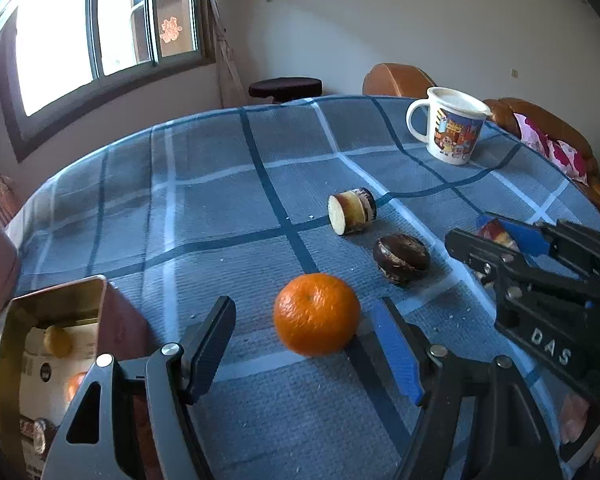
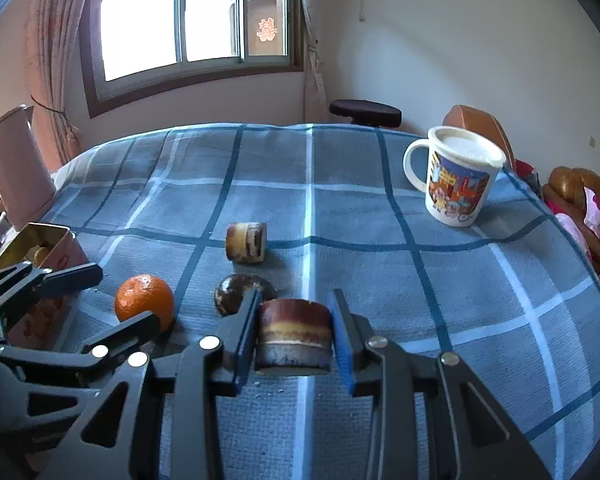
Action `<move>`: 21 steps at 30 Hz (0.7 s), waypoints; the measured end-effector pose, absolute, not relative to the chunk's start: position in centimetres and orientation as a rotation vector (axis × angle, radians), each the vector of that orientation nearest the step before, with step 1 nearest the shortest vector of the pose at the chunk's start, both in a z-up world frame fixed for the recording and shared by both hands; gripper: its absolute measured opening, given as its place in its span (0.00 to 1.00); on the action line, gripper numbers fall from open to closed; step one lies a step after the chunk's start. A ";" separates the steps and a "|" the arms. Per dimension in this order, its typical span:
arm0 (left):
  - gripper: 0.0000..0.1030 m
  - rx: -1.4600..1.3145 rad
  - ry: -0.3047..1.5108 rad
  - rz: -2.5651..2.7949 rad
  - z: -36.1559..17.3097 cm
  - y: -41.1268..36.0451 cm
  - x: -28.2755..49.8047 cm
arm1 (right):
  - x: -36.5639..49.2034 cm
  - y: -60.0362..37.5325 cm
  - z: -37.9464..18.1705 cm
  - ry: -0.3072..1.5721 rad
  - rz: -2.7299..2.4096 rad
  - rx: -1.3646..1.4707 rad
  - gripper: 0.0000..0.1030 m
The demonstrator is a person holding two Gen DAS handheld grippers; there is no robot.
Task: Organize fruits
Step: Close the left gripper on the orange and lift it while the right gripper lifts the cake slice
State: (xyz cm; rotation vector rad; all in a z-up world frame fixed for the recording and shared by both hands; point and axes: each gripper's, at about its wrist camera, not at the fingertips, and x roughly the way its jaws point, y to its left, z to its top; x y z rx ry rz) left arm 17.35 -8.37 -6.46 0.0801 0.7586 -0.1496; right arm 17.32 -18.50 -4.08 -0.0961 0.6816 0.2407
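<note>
jaws of the right gripper (image 2: 294,336) are clamping a layered cake slice (image 2: 294,334), while the left gripper (image 1: 304,344) is gaping around the orange (image 1: 316,314), chocolate pastry (image 1: 401,258) at two o'clock.

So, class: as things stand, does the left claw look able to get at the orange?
Probably yes. The left claw is open with the orange sitting between its fingers on the tablecloth, and nothing blocks it.

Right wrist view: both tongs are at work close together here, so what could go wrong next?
The right tongs pinch a soft layered cake; squeezing harder may crush it. The open left tongs straddle the orange, which could roll away if nudged. The two tools sit close and might collide near the chocolate pastry.
</note>
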 end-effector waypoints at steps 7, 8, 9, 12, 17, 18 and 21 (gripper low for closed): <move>0.49 0.032 0.807 -0.196 -7.3 -8.2 18.2 | 17.3 -18.3 -4.4 0.683 0.268 -0.089 0.35; 0.49 0.034 0.806 -0.197 -7.4 -8.3 18.2 | 17.2 -18.3 -4.4 0.680 0.272 -0.091 0.35; 0.49 0.031 0.805 -0.198 -7.4 -8.2 18.1 | 17.2 -18.2 -4.4 0.678 0.275 -0.094 0.35; 0.49 0.013 0.799 -0.199 -7.3 -7.9 17.9 | 17.0 -18.0 -4.3 0.673 0.282 -0.102 0.35; 0.49 0.000 0.763 -0.194 -6.8 -7.5 17.4 | 16.7 -18.2 -4.1 0.652 0.292 -0.090 0.35; 0.49 0.003 0.755 -0.190 -6.7 -7.5 17.3 | 16.6 -18.3 -4.1 0.647 0.291 -0.087 0.35; 0.49 0.014 0.737 -0.185 -6.4 -7.6 16.9 | 16.4 -18.3 -3.9 0.633 0.301 -0.084 0.35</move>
